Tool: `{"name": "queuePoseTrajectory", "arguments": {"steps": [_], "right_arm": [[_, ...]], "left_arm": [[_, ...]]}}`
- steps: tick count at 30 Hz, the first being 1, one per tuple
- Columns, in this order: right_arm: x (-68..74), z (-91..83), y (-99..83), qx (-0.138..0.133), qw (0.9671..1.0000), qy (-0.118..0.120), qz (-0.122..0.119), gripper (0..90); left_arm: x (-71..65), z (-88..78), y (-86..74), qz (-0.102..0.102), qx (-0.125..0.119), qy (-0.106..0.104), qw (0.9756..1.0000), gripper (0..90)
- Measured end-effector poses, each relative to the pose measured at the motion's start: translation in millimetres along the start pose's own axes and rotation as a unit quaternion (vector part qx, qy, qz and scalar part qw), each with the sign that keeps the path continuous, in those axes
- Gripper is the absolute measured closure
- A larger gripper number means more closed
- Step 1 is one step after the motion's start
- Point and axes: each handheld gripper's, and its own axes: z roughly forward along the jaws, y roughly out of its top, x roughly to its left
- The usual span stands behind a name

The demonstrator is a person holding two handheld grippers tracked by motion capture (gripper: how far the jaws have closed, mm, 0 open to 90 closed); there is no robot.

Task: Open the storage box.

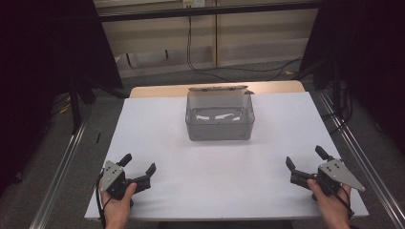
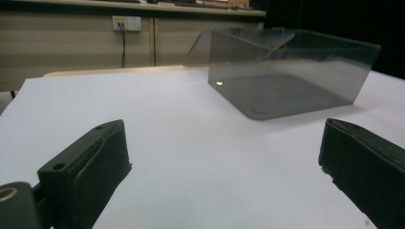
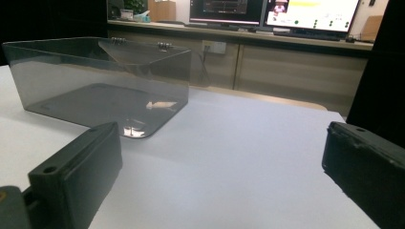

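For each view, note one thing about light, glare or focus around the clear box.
High view: the room is dark, the white table bright, pale reflections inside the box. Left gripper view: a small glint on the box, the near jaws soft. Right gripper view: window-like glare on the box front, bright monitors behind.

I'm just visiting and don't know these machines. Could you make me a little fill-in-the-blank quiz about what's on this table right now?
1. The clear plastic box on the white table has its hinged lid standing ____.
2. The left gripper and the right gripper both have their jaws ____.
3. Inside, the box is ____.
4. Both grippers sit at the table's ____ edge, apart from the box.

Missing words: open; open; empty; near
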Motion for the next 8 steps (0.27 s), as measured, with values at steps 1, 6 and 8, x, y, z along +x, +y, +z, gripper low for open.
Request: {"name": "queuePoseTrajectory", "arguments": {"steps": [1,6,8], "right_arm": [[0.2,0.9,0.2,0.000,1.0000,0.002,-0.001,0.0],[-0.9,5.5,-1.6,0.012,0.9999,0.001,0.010,0.0],[-0.9,6.0,-1.9,0.014,0.9998,0.002,0.011,0.0]], "left_arm": [[-0.6,0.4,-0.2,0.001,0.000,0.002,1.0000,3.0],[-6.4,2.7,-1.1,0.021,0.010,0.005,0.9997,3.0],[-6.2,4.4,-0.4,0.016,0.009,0.002,0.9998,3.0]]}}
